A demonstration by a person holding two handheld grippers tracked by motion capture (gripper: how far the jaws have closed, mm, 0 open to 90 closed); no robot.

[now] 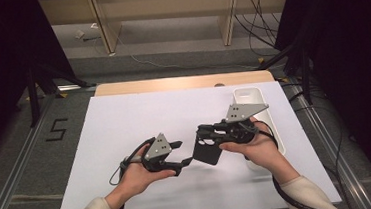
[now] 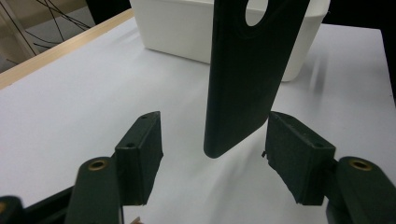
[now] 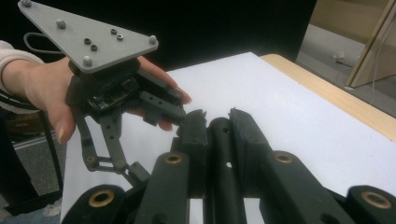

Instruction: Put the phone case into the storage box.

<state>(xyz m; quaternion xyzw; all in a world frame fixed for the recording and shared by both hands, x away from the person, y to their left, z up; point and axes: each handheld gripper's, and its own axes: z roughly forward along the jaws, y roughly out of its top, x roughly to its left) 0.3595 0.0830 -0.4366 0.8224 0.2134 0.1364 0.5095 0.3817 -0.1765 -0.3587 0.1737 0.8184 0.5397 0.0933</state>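
- Table surface, white rectangular sheet [image 1: 125,124] over a pale wooden top, serves as the landmark for all positions; both grippers are held above its near half.
- White rectangular plastic bin [image 1: 247,98] stands on the sheet's far right part, long side running front to back, just behind the right hand.
- Right gripper [image 1: 203,132], black with a grey three-cornered plate, is clamped on the upper part of the black flat phone case [image 1: 208,152]; in the right gripper view the case edge [image 3: 220,154] sits squeezed between both pads.
- Black phone case, with a round hole near its top [image 2: 245,79], hangs upright above the sheet's middle, clear of the surface.
- Left gripper [image 1: 181,154], black with a grey plate, has its jaws apart, one on each side of the case's lower end; pads [image 2: 140,154] not touching it.
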